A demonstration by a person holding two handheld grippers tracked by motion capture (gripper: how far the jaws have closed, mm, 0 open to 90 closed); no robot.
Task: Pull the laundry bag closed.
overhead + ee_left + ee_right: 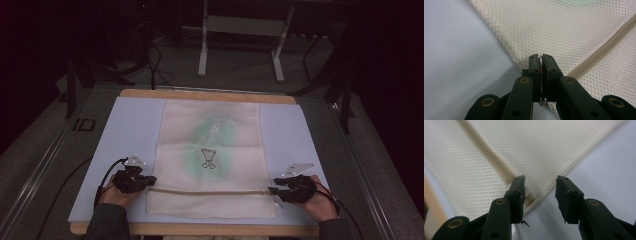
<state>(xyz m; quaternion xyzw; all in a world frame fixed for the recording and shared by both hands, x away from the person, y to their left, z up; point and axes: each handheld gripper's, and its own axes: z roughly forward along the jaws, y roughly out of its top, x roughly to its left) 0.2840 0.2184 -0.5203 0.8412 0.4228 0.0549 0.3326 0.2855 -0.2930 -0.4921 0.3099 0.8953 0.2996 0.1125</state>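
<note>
Work surface: a pale blue rectangular mat (125, 130) lies on a wooden table (200, 229).
Main item: a cream mesh fabric bag (212, 145) lies flat on the middle of the mat, its beige zip strip (207, 191) running across near the person's edge; a faint green garment with a small printed figure shows through the mesh.
Left gripper (150, 180): at the bag's left edge by the zip's end; in the left gripper view its jaws stand almost together with a thin slit between them, at the mesh edge (no fabric can be seen pinched between the pads).
Right gripper (271, 190): at the bag's right edge by the other zip end; its jaws are spread wide, the cloth corner lying free between them.
Step in hand: likely letting go after laying the bag flat.
Next move: probably both hands draw clear without dragging the mesh.
</note>
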